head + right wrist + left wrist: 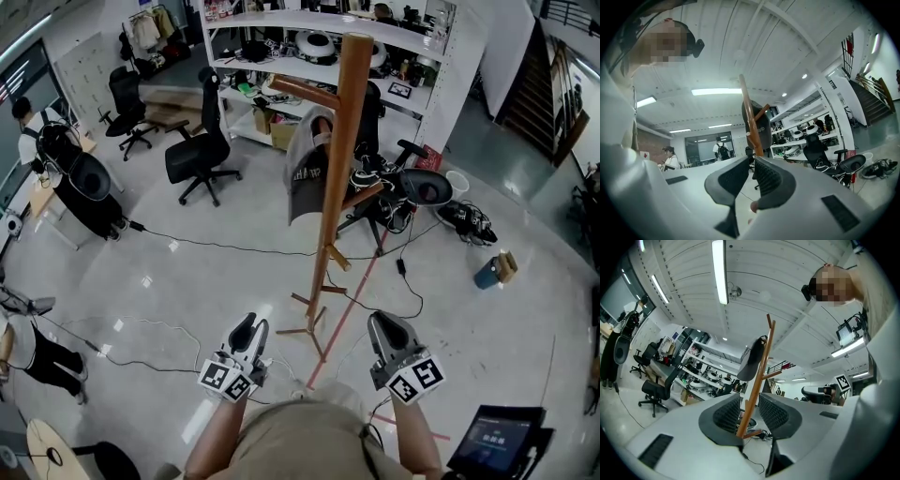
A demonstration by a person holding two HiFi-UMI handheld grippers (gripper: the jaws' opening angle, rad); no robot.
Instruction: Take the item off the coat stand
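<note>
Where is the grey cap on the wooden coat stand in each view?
Head view: grey cap centre, left of the brown wooden coat stand's pole.
Left gripper view: cap centre, left of the pole, above the jaws.
Right gripper view: cap centre, right of the pole, above the jaws.
Shared landmark: that pole.

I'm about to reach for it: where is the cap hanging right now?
In the head view, the dark cap hangs on the left side of the wooden coat stand, below its upper peg, right of the black office chair.
</note>
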